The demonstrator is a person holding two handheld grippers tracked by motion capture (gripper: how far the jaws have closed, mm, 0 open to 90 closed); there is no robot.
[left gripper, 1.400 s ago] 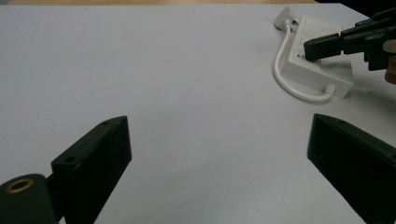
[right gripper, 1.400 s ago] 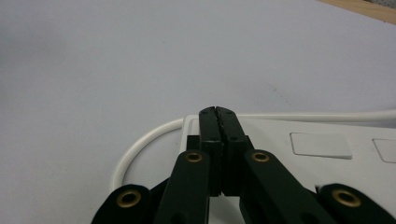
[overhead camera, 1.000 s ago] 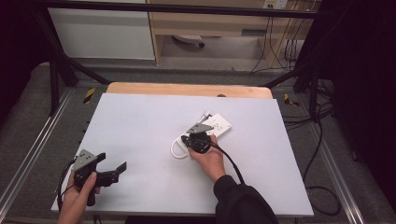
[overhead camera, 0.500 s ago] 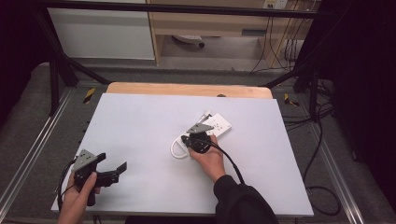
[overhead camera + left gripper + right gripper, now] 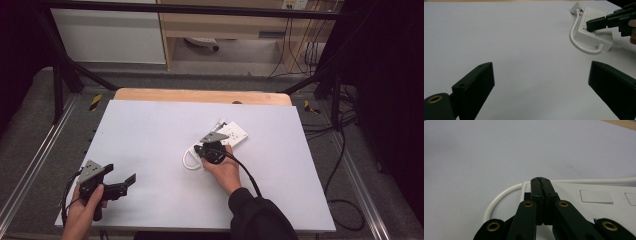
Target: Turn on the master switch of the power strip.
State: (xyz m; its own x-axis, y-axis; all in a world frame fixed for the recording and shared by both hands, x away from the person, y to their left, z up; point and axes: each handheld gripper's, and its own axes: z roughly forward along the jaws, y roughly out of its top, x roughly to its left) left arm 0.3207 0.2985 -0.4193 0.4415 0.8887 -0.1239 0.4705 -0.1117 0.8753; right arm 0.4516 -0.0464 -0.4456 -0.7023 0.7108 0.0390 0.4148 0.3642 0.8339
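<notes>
Two grippers are in play, one in each hand. The right gripper (image 5: 211,142) is pinched fully closed, its two black jaws pressed flat together with nothing between them, as the right gripper view makes plain, where the closed tips (image 5: 541,181) sit right over the near edge of the white power strip (image 5: 599,202). Whether the tips actually touch the strip's top face cannot be told. The left gripper (image 5: 120,176) is another story: its jaws stand wide apart, nothing between them, hovering over bare table well away from the action.

One power strip is on the table, a flat white block (image 5: 231,132) lying directly under and just beyond the right gripper's tips. From it runs one white cable (image 5: 189,159), curling out in a loop to the left-hand side of the right gripper, close beside its body. From the left gripper's own view, the power strip (image 5: 596,35) lies far off, ahead and to the right of the open jaws, with the cable (image 5: 579,42) bending round its near side and the right gripper (image 5: 599,23) reaching in over it from the right.

Beneath it all, one white table top (image 5: 150,135), with a strip of wooden edge (image 5: 200,95) showing at the far side, beyond both grippers.
</notes>
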